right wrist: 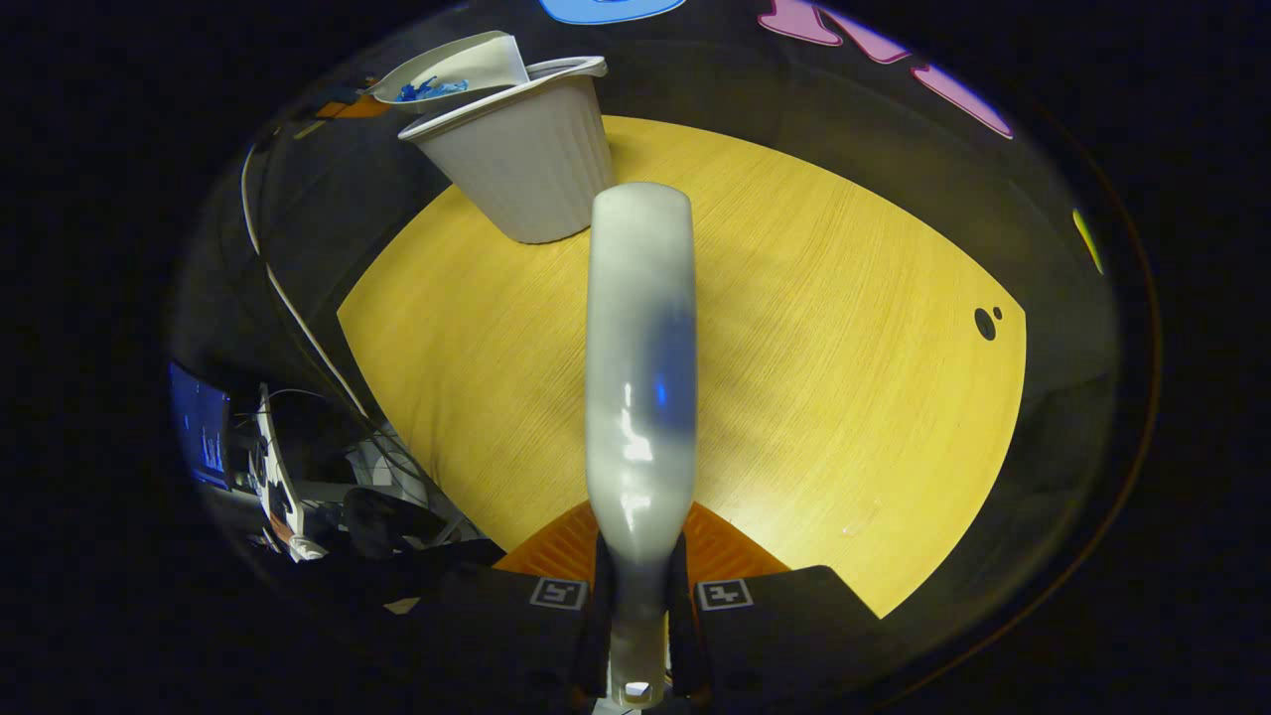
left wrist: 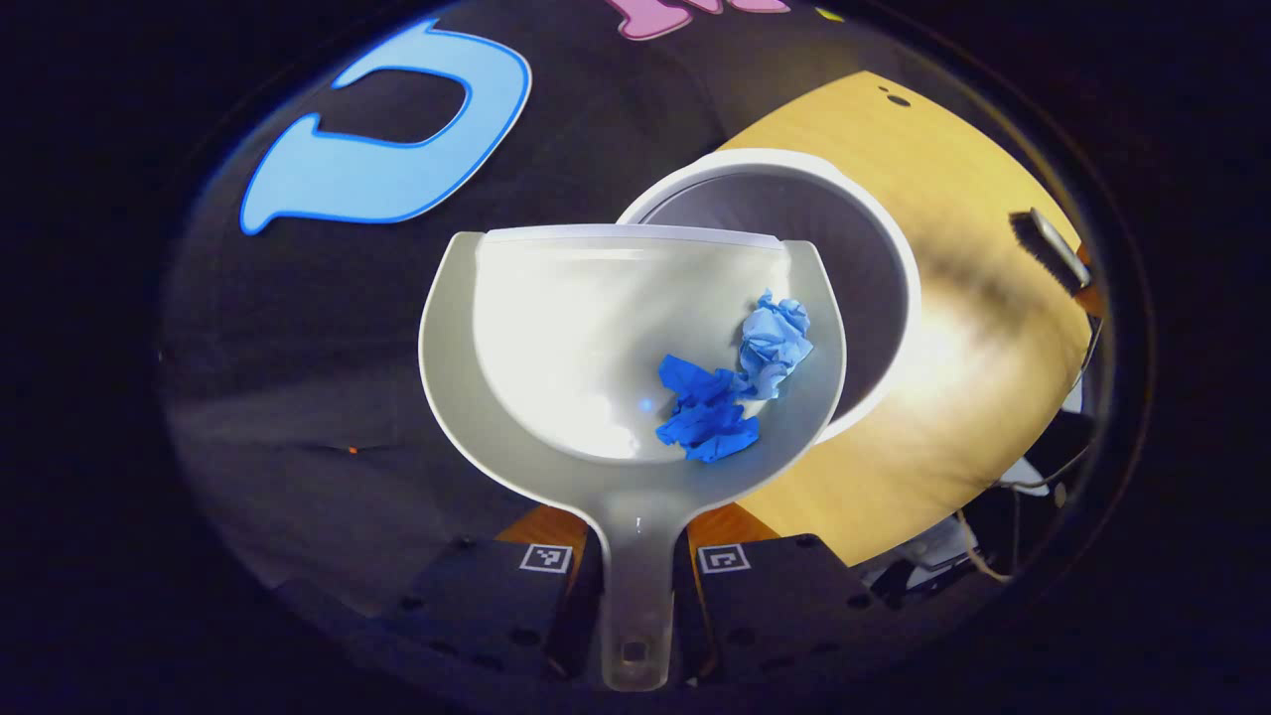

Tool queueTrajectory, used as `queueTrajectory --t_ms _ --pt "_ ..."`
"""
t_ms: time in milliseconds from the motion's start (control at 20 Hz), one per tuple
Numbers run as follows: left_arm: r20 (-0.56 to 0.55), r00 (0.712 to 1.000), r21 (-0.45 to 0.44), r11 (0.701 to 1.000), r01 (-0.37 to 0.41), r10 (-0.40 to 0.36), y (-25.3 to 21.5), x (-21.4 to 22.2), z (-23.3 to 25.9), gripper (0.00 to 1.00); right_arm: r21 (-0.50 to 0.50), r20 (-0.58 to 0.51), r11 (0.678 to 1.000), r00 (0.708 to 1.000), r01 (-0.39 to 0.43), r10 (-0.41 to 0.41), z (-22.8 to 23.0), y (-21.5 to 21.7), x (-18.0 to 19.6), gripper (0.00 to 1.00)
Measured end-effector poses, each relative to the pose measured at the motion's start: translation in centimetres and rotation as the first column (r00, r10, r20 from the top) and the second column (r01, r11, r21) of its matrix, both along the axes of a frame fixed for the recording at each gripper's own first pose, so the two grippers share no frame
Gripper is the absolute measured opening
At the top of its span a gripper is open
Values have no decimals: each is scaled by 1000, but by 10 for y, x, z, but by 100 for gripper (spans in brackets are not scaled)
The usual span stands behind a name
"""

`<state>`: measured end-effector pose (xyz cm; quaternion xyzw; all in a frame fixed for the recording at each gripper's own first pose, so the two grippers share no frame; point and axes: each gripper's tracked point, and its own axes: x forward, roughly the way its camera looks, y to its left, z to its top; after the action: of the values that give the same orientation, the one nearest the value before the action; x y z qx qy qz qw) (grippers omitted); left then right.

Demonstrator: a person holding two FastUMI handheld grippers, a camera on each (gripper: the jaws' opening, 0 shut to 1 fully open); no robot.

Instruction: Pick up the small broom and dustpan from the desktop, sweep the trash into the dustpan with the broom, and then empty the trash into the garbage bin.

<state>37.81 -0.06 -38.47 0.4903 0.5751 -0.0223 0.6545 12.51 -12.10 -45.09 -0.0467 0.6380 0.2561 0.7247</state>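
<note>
Dustpan [left wrist: 596, 338], handle clamped in the left claw [left wrist: 635, 586], carries two crumpled blue paper wads [left wrist: 740, 382] at 4 o'clock (over the garbage bin [left wrist: 874, 268] rim). Right claw [right wrist: 640, 596] is clamped on the broom [right wrist: 640, 377]; its bristles are hidden. Bin [right wrist: 526, 159] stands on the counter [right wrist: 844, 377] at 11 o'clock.

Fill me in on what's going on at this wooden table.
The left gripper is clamped on the handle of a white plastic dustpan held at the rim of a white ribbed garbage bin. Two crumpled blue paper scraps lie in the pan, not yet tipped out. The right gripper grips the white handle of the small broom above the yellow wooden tabletop, off to the side of the bin.
</note>
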Motion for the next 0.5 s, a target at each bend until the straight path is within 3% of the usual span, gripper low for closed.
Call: queueTrajectory --t_ms 100,250,300,500 --pt "-21 998 107 992 61 -59 -8 1 3 30 7 12 1000 1000 19 -19 -1 1 -3 26" --pt "-93 981 241 952 190 -172 -9 3 2 30 12 3 1000 1000 27 -27 -6 0 -5 22" --pt "-102 976 245 946 210 -191 -8 2 -1 30 14 3 999 1000 30 -30 -6 1 -6 26" --pt "-72 985 172 971 165 -155 -2 -4 -7 30 19 -11 999 999 45 -45 -9 -4 -9 26"
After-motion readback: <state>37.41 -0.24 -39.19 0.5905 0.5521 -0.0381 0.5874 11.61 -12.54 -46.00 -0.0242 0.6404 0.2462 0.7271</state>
